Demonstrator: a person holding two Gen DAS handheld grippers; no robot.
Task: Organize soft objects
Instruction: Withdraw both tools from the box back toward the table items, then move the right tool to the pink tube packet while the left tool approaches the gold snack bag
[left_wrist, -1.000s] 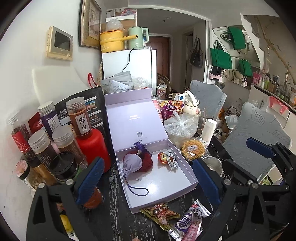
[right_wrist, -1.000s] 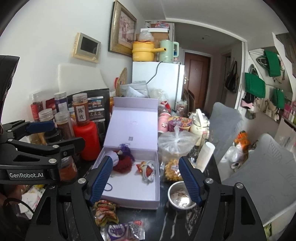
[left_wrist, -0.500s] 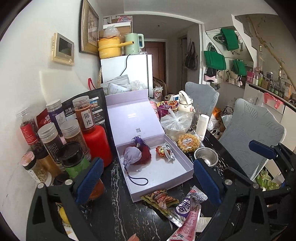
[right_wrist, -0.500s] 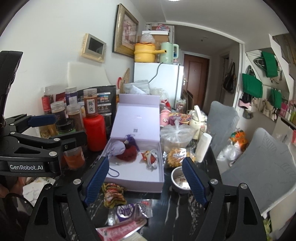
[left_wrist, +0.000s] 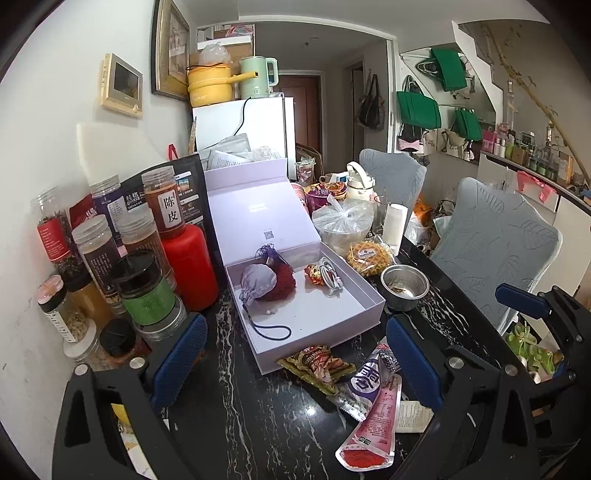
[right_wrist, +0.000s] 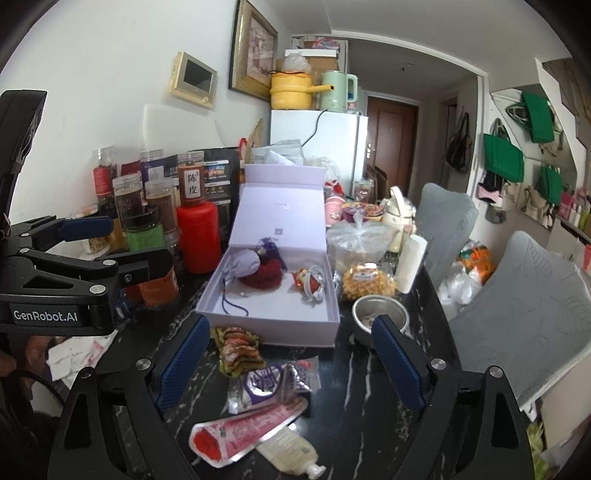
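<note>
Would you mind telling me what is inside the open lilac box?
Inside the lilac box: a grey drawstring pouch lying against a dark red knitted pouch, a purple organza bag behind them, a coiled white cable and a red wrapper. What lies beneath the pouches is covered.

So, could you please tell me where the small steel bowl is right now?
The steel bowl stands on the black marble table, right of the open lilac box at its front corner in both wrist views, just in front of the wrapped waffle.

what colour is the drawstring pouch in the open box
Pale lilac pouch, dark purple cord; clearest in the left wrist view.
</note>
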